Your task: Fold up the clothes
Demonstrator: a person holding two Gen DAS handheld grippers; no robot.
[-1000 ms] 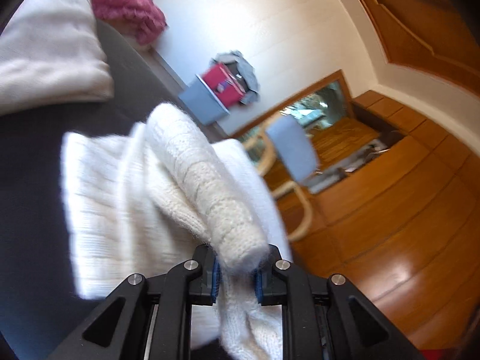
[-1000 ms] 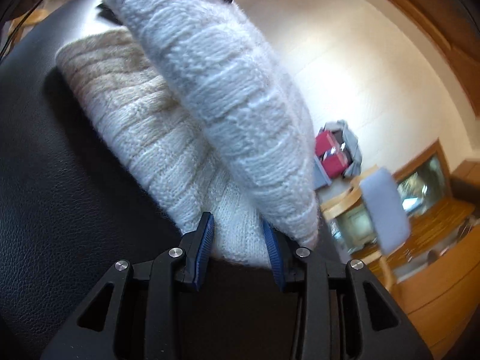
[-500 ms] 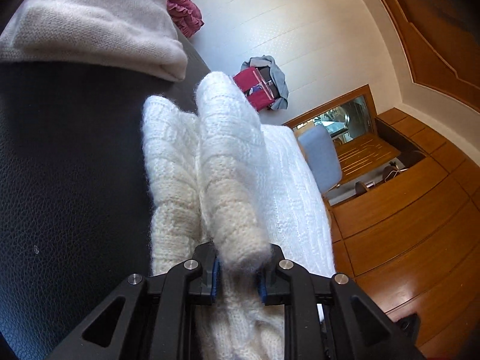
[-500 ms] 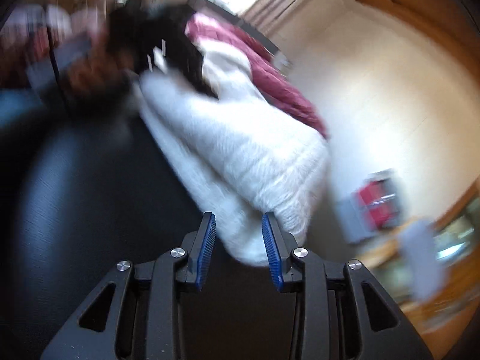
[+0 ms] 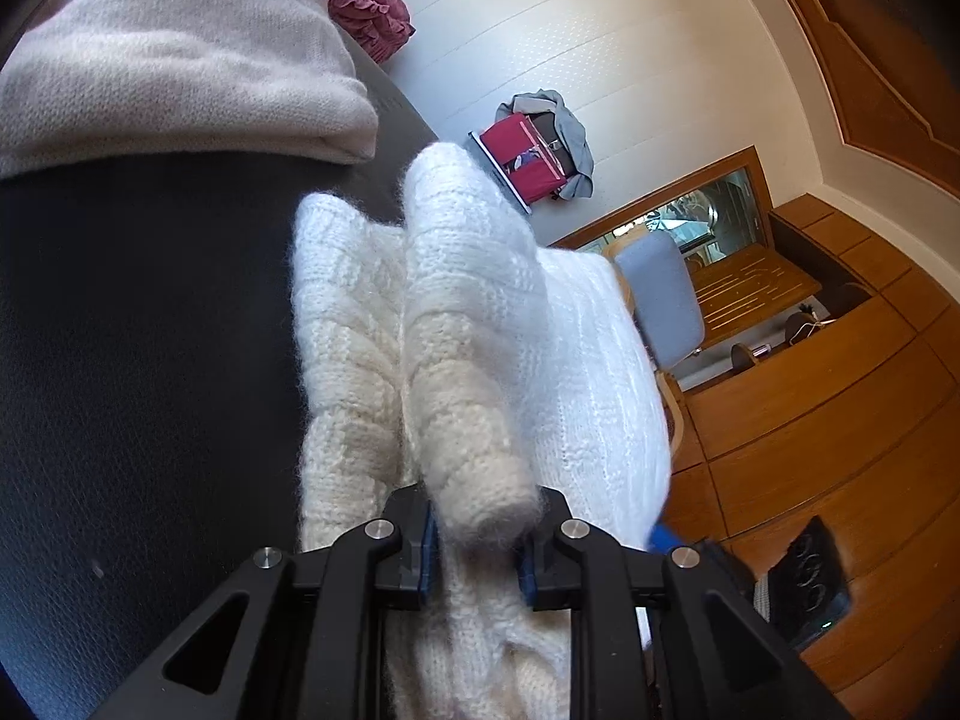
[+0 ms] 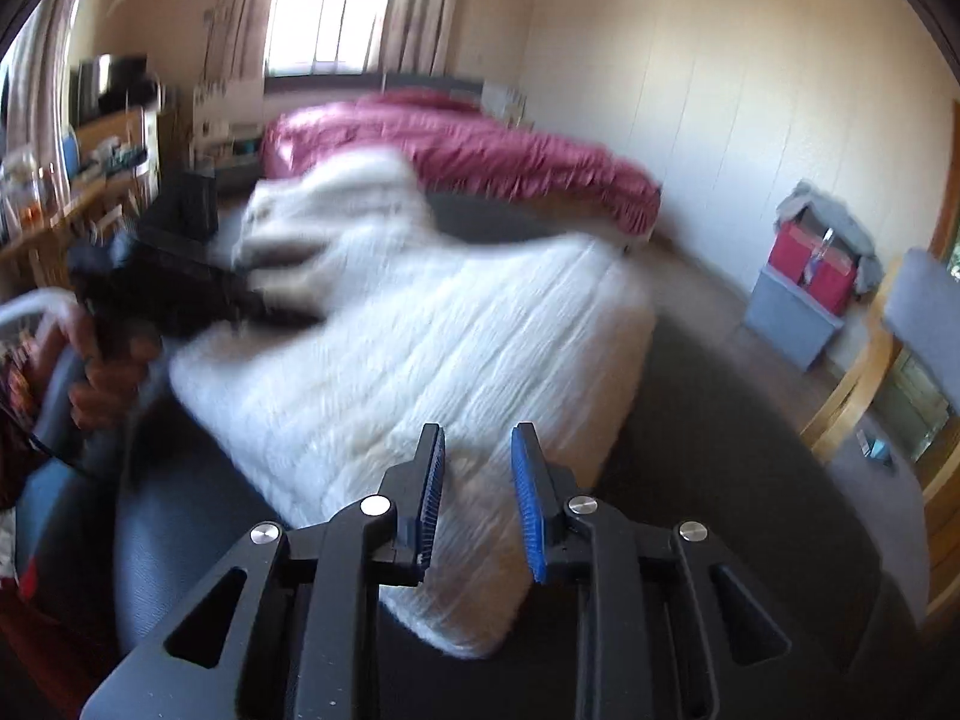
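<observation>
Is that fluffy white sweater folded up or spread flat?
Folded: the white sweater lies as a thick doubled block on the dark surface, one rolled part gripped in the left tongs.

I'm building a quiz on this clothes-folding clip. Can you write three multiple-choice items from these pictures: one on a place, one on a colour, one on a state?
1. Where does the white sweater lie?
A. on the dark cushion
B. on the wooden floor
C. on the grey chair

2. What colour is the bedspread behind it?
A. green
B. dark pink
C. yellow

3. What is between the jaws of the right gripper?
A. a sweater sleeve
B. a sock
C. nothing

Answers:
1 A, the sweater rests flat on the dark surface.
2 B, it shows dark pink in the right wrist view.
3 C, its jaws stand apart above the sweater, while the left gripper pinches the rolled sleeve.
</observation>
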